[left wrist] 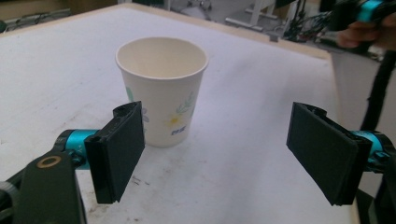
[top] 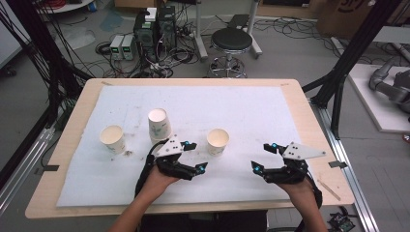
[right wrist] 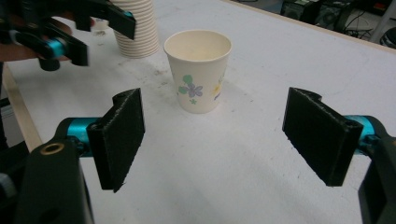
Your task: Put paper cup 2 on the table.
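No text, number or sign can be read. The cup (left wrist: 161, 88) carries a small blue printed mark under its flower motif in the left gripper view, too blurred to make out. The same cup (right wrist: 198, 70) shows only flower prints in the right gripper view. The cardboard box (top: 345, 14) bears a dark printed mark, cut off and illegible.

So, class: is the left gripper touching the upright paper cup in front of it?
Apart. In the left gripper view the left gripper has open jaws, and bare white table cover lies between them and the paper cup.
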A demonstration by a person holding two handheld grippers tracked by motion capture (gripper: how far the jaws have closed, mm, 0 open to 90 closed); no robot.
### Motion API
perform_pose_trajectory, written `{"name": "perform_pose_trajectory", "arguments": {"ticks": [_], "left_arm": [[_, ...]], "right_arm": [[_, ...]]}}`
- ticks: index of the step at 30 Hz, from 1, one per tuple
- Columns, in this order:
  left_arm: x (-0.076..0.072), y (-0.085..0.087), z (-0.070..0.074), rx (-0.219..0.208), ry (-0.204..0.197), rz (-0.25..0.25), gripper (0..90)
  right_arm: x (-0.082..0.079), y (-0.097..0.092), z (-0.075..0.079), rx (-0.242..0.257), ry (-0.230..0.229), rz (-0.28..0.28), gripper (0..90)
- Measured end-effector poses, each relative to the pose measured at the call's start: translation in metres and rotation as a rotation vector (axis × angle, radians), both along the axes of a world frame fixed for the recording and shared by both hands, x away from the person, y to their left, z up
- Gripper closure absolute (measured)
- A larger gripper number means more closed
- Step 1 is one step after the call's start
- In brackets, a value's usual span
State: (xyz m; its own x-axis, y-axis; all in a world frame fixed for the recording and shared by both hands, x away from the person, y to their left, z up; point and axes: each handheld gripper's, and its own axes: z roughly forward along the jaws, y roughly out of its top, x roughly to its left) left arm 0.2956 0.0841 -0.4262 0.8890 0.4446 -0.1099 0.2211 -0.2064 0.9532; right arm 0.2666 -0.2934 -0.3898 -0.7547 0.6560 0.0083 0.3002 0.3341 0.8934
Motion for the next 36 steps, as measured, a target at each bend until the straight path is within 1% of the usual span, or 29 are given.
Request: {"name": "perform_pose_trajectory", "arguments": {"ticks": [4, 8, 14, 16, 17, 20, 25, 29, 36], "left_arm": [[-0.008, 0.019, 0.009, -0.051, -0.035, 0.012, 19.3], [-0.015, 0.042, 0.015, -0.085, -0.063, 0.041, 19.2], [-0.022, 0.08, 0.018, -0.129, -0.104, 0.125, 19.2], [-0.023, 0.093, 0.017, -0.145, -0.102, 0.16, 19.0], [-0.023, 0.098, 0.016, -0.153, -0.101, 0.181, 17.7], [-0.024, 0.112, 0.013, -0.168, -0.102, 0.219, 16.8], [-0.026, 0.128, 0.01, -0.166, -0.109, 0.265, 16.7], [-0.028, 0.136, 0.008, -0.164, -0.112, 0.289, 16.6], [-0.035, 0.149, 0.009, -0.188, -0.138, 0.334, 16.5]], "right_arm": [[-0.001, 0.0, -0.001, 0.002, 0.0, -0.017, 21.3], [-0.003, 0.0, -0.002, 0.002, -0.005, -0.024, 21.3], [-0.005, -0.003, -0.003, 0.002, -0.026, -0.045, 21.3], [-0.006, -0.004, -0.003, 0.003, -0.024, -0.059, 21.3], [-0.006, -0.005, -0.003, 0.003, -0.033, -0.063, 21.3], [-0.007, -0.007, -0.003, 0.002, -0.041, -0.072, 21.3], [-0.007, -0.008, -0.005, -0.003, -0.041, -0.081, 21.3], [-0.007, -0.007, -0.004, -0.003, -0.044, -0.08, 21.3], [-0.008, -0.006, -0.003, -0.017, -0.049, -0.082, 21.3]]}}
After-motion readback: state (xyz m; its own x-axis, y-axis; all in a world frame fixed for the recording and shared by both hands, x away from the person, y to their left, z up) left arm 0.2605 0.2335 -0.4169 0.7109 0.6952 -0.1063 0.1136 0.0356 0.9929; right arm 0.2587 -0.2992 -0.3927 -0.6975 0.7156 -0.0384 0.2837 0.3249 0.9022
